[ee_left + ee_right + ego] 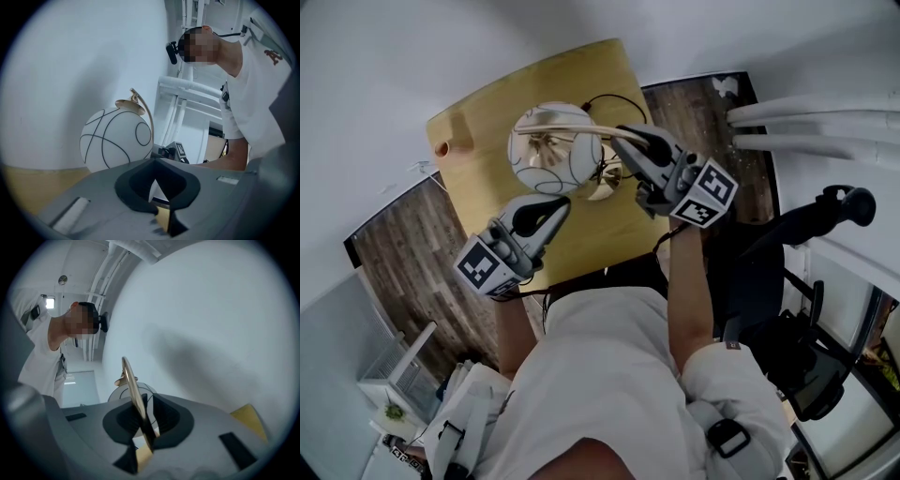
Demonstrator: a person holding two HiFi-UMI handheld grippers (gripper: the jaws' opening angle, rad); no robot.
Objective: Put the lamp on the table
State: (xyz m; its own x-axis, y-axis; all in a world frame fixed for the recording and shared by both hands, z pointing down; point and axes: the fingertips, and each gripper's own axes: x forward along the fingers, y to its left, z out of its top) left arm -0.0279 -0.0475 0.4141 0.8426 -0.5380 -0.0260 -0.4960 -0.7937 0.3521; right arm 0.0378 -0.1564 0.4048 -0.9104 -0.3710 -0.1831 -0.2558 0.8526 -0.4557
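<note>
Your lamp appears to stand on the worktop, so the placing looks done. At its 3 o'clock your right gripper has its jaws narrowly parted around the brass stem, probably only steadying it. At 7 o'clock your left gripper has its jaws closed and empty.

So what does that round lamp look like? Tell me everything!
The lamp is a white ball shade with thin dark curvy lines, hanging from a shiny gold arm that curves over it. It stands upright on the light wooden table, near a white wall. The right gripper has its fingers either side of the arm, not squeezing it.
</note>
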